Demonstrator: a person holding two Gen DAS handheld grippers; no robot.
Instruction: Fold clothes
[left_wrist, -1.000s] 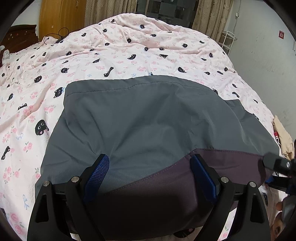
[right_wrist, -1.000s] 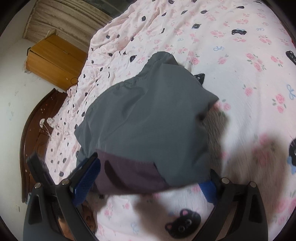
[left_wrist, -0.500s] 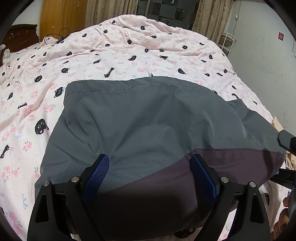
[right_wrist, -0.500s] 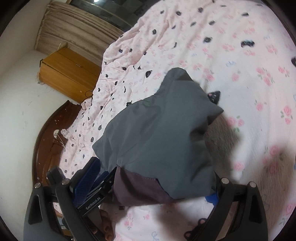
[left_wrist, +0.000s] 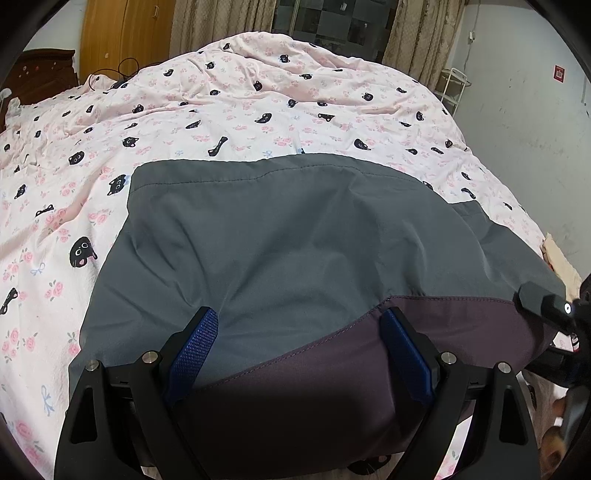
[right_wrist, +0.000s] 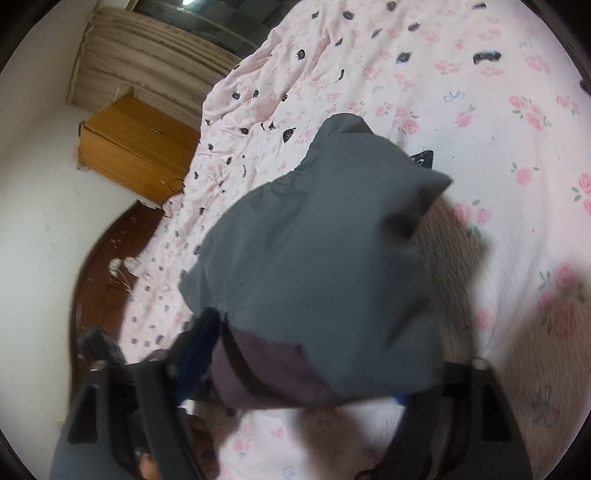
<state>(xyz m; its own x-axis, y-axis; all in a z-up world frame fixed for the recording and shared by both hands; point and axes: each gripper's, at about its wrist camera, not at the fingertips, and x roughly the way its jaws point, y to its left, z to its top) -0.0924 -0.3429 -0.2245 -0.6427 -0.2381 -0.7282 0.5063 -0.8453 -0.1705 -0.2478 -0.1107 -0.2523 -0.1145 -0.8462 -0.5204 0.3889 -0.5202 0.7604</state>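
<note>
Left wrist view: your left gripper (left_wrist: 299, 354) sits spread over the grey garment (left_wrist: 295, 236) on the bed (left_wrist: 258, 110), pinching nothing. Right gripper (right_wrist: 306, 384), 6 o'clock, lifts its hem; grip unclear, so cloth may slip.

I saw a bed (left_wrist: 258, 110) covered by a pink sheet (left_wrist: 55, 229) printed with black cat faces and roses, wrinkled toward its far end. Directly ahead of my left gripper (left_wrist: 299, 343) a grey garment (left_wrist: 295, 236) with a dark purple band lay on it. Beyond it, far to the left, a black cable (left_wrist: 123, 68) rested near the bed's far edge.
</note>
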